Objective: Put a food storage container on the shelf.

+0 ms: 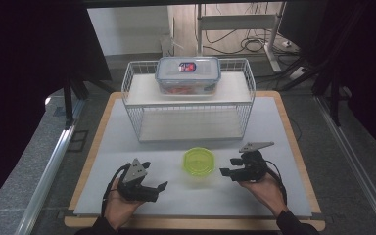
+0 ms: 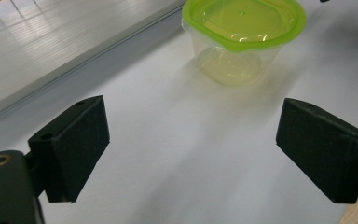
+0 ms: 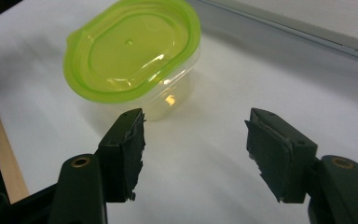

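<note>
Tub with a green lid sits upright on the white table, toward the near edge and between the two grippers, touching neither. Largest on that table is the wire rack, which stands at the far side; on its upper shelf rests a clear food box with a blue-edged lid and something red inside. Nearer the person, the left gripper lies low over the table to the left of the tub, its jaws spread wide with bare table between them; in the left gripper view the tub stands well beyond the pads. The right gripper is just right of the tub, jaws parted and holding nothing; in the right gripper view the tub sits just past the left pad, off to one side of the gap.
</note>
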Available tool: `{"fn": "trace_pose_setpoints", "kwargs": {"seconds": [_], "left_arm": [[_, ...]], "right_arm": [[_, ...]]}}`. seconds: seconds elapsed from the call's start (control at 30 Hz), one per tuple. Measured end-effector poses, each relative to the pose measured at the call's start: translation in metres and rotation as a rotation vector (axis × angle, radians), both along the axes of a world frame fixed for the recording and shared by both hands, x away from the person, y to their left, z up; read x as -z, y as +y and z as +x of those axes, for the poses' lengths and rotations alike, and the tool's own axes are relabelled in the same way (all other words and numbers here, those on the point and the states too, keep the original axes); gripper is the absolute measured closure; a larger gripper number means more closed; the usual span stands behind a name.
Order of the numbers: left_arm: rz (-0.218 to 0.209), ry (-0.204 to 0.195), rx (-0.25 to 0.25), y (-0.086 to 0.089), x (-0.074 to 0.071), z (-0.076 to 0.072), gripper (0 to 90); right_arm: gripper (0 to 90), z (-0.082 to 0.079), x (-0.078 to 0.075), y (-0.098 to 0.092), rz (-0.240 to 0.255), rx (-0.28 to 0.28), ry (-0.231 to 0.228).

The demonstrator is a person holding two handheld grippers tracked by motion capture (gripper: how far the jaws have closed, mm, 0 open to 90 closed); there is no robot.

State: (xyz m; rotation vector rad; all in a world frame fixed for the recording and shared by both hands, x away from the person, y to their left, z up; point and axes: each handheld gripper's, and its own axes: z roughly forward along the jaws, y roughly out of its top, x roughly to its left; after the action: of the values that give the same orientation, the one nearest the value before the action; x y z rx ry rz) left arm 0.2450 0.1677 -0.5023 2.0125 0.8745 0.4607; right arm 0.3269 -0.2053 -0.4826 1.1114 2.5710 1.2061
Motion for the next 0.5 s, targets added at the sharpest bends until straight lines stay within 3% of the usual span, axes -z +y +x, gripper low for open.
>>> {"fn": "trace_pose_setpoints", "kwargs": {"seconds": [0.23,0.5], "left_arm": [[0.006,0.004,-0.003,0.006,0.002,-0.005,8.9],[0.005,0.012,0.003,0.005,0.003,-0.005,9.1]], "right_arm": [[38.9,0.000,-0.005,0.002,0.086,0.050,0.024],[40.0,0.006,-0.004,0.015,0.149,0.074,0.078]]}}
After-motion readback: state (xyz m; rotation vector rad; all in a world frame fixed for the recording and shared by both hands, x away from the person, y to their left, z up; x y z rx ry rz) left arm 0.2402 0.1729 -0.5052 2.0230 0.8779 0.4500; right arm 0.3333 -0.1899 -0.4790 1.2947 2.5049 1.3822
